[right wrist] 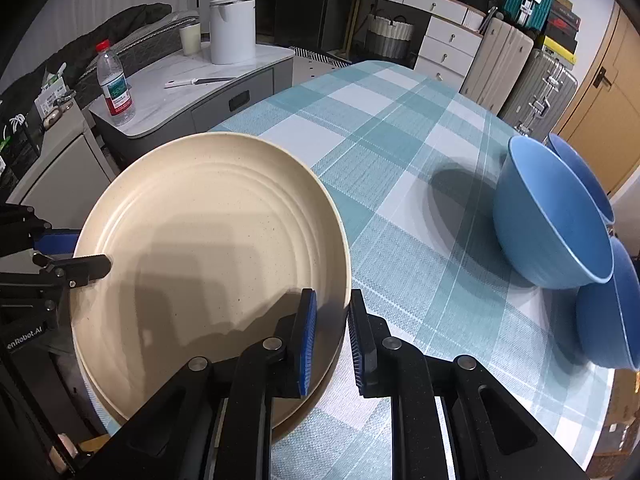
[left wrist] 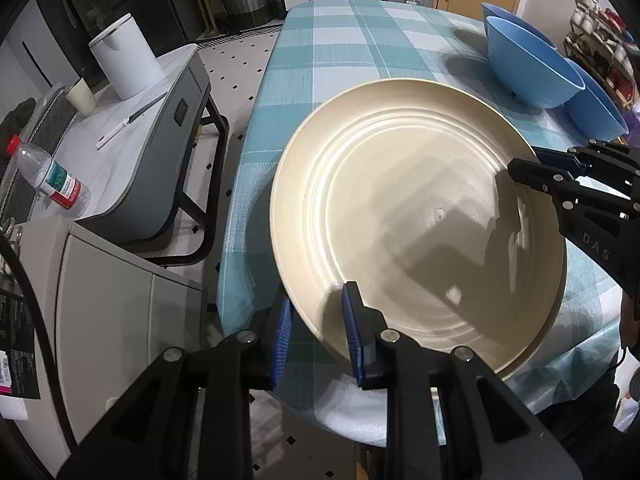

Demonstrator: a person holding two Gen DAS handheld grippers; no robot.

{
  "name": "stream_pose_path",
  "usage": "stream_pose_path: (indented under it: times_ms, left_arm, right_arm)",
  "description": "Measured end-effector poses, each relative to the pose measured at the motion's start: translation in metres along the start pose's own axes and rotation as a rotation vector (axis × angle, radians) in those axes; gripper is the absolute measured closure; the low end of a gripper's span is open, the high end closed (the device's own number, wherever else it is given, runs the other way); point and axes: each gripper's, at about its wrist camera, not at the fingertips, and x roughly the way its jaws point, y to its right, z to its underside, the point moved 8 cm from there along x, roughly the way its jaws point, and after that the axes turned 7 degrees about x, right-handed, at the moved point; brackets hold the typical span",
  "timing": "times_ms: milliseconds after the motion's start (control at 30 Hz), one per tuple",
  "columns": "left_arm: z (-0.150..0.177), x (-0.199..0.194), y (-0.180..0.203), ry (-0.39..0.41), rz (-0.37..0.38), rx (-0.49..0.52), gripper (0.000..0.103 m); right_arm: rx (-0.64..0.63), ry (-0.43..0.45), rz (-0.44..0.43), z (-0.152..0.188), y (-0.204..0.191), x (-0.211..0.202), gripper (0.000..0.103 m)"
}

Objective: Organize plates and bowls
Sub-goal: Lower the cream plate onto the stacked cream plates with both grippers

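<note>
Tools (left wrist: pixel 316 328) (right wrist: pixel 332 336) both pinch the cream plate (left wrist: pixel 400 208); suitcases (right wrist: pixel 536 88) show only rightward.

**Desk w/ teal-white check cloth: plates + bowls**

Desk (left wrist: pixel 340 40) covered edge to edge by a checked cloth (right wrist: pixel 400 140), teal & white squares; cloth hangs over the rounded near edge. Near that edge sits a cream plate (left wrist: pixel 400 200), big, ribbed rings inside; a second cream rim shows right under it, so it's stacked, lower one on the cloth. Further back, toward the right side, blue bowls (right wrist: pixel 552 216) in a cluster, touching/overlapping each other, the front one tilted w/ its mouth facing sideways. Bowls well apart from the plates; bare cloth between, w/ shadows on it
</note>
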Motion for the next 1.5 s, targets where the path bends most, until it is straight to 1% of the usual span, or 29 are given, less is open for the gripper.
stream_pose_path:
  times_ms: [233, 267, 333, 667, 833, 967, 1067, 1133, 1333, 1500]
  left_arm:
    - [0.005, 0.0, 0.003, -0.002, 0.007, -0.005, 0.08]
    - [0.006, -0.001, 0.004, -0.001, 0.005, -0.001, 0.078]
    - [0.009, -0.002, 0.005, -0.001, 0.006, 0.004, 0.078]
    - [0.014, -0.005, -0.003, 0.013, 0.008, -0.012, 0.065]
    - [0.017, -0.006, -0.004, 0.02, 0.033, -0.039, 0.065]
    - [0.018, -0.008, 0.005, 0.022, 0.054, -0.019, 0.065]
    - [0.014, -0.014, 0.011, 0.038, 0.067, -0.007, 0.064]
    - [0.013, -0.014, 0.012, 0.032, 0.056, -0.003, 0.064]
    - [0.013, -0.015, 0.012, 0.032, 0.068, -0.008, 0.064]
    - [0.013, -0.019, 0.015, 0.038, 0.068, -0.002, 0.061]
  right_arm:
    - [0.007, -0.013, -0.012, 0.004, 0.001, -0.001, 0.089]
    - [0.008, -0.014, -0.013, 0.004, 0.002, -0.002, 0.088]
    - [0.009, -0.013, -0.01, 0.004, 0.003, -0.002, 0.088]
    - [0.06, -0.019, -0.038, 0.006, 0.009, -0.004, 0.088]
    - [0.075, -0.052, -0.084, 0.01, 0.006, 0.0, 0.088]
    - [0.089, -0.064, -0.1, 0.012, 0.006, -0.001, 0.088]
    - [0.119, -0.078, -0.134, 0.013, 0.009, -0.002, 0.088]
    - [0.14, -0.087, -0.153, 0.013, 0.011, -0.003, 0.088]
    - [0.173, -0.104, -0.192, 0.015, 0.013, -0.006, 0.088]
    - [0.175, -0.116, -0.193, 0.015, 0.012, -0.006, 0.087]
